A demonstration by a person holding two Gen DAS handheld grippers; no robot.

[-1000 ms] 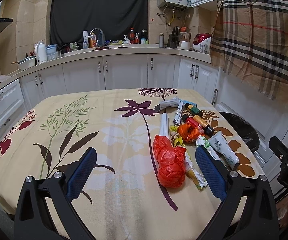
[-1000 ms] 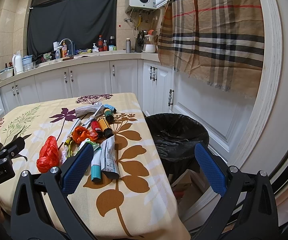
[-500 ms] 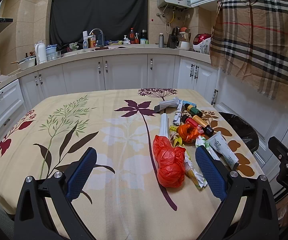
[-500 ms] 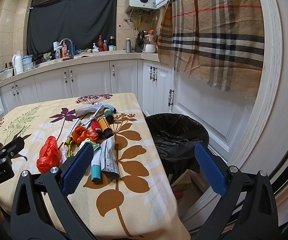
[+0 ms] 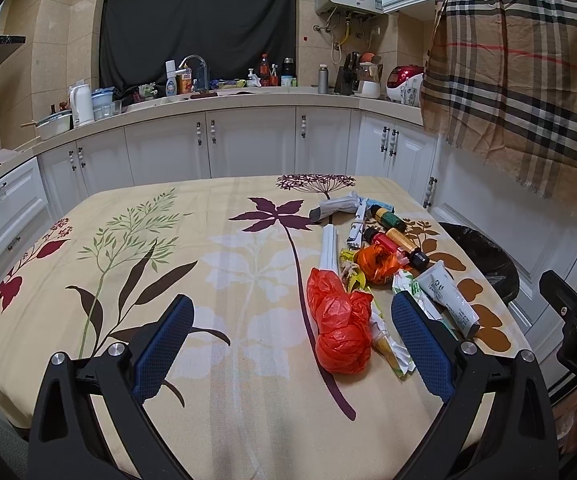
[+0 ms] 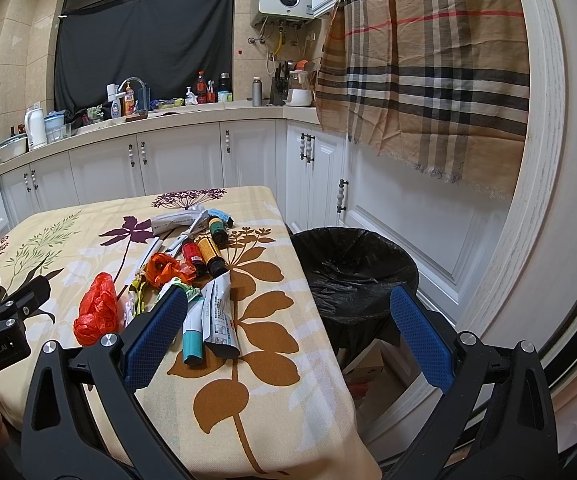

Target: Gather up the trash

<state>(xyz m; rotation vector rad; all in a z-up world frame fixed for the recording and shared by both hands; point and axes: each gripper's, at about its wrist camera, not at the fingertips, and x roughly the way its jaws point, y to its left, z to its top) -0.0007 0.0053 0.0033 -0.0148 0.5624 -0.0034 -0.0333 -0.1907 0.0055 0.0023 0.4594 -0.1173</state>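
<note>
**Trash heaped along the table's right edge, bin just past it**

Both grippers are held wide apart and empty. The left gripper (image 5: 292, 344) is poised over the near edge of the table (image 5: 208, 392), with the red plastic bag (image 5: 342, 328) lying just ahead toward its right finger, its long axis running away from the near edge. The white tube (image 6: 220, 316) and teal tube (image 6: 193, 336) lie closer to the right gripper (image 6: 288, 332). The black-lined bin (image 6: 352, 268) stands just beyond the right edge, nearer the right gripper. Bottles (image 6: 204, 254) and wrappers crowd the heap, so neighbours could be dragged along.
</note>
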